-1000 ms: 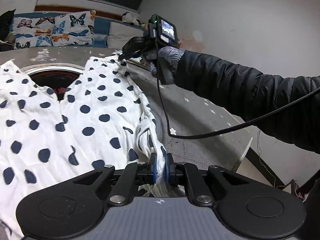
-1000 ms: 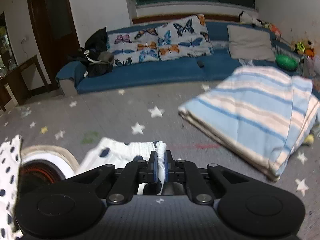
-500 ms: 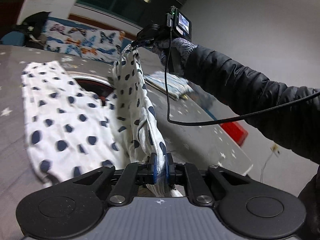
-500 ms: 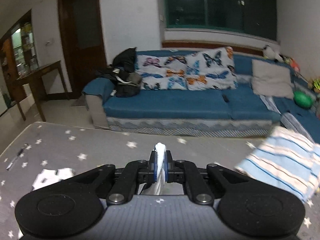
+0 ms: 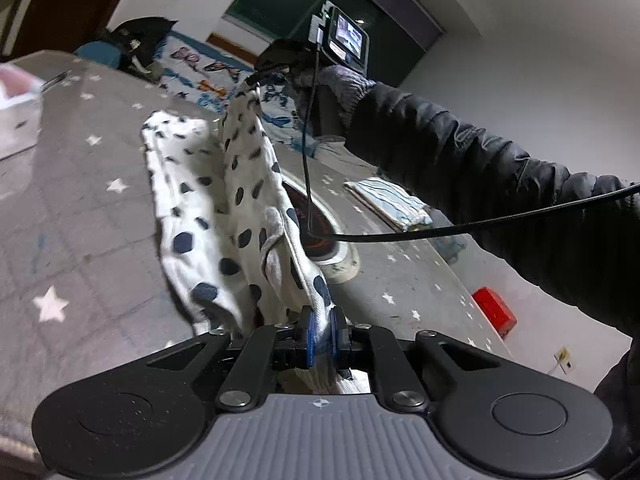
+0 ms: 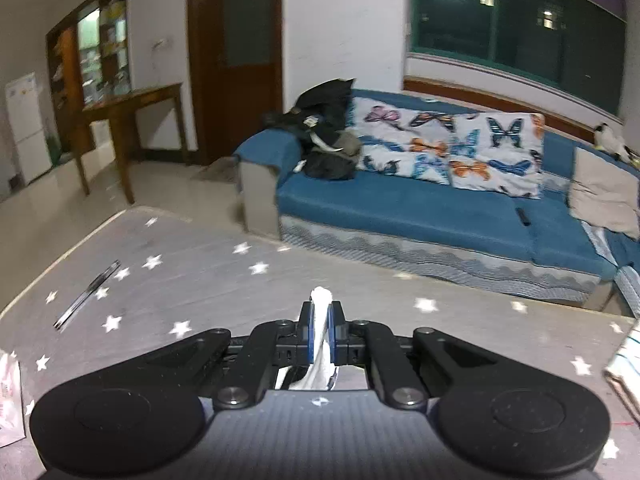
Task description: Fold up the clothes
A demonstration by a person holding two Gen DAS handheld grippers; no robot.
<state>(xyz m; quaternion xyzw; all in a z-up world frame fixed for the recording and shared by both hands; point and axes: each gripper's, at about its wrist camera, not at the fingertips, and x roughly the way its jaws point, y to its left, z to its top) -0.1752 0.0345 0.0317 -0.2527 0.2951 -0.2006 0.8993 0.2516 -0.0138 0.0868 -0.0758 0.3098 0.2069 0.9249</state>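
Note:
A white garment with dark blue dots (image 5: 224, 200) hangs as a raised fold over the grey star-patterned table (image 5: 80, 208). My left gripper (image 5: 322, 330) is shut on its near edge. The far edge is pinched by my right gripper (image 5: 256, 76), held up by a gloved hand in a black padded sleeve (image 5: 460, 160). In the right wrist view the right gripper (image 6: 320, 322) is shut on a white bunch of the garment (image 6: 321, 300) that sticks up between the blue pads. The lower layer lies flat on the table.
A folded blue-and-white striped cloth (image 5: 388, 200) lies farther along the table, a round red-and-white object (image 5: 328, 240) beside the garment. A red block (image 5: 494, 312) sits beyond the table edge. A pen (image 6: 86, 294) lies on the table, a blue sofa (image 6: 420, 208) behind.
Both grippers swung leftward with the garment's right edge, lifting it off the table into a standing fold. The round object, earlier half covered, now shows to the right.

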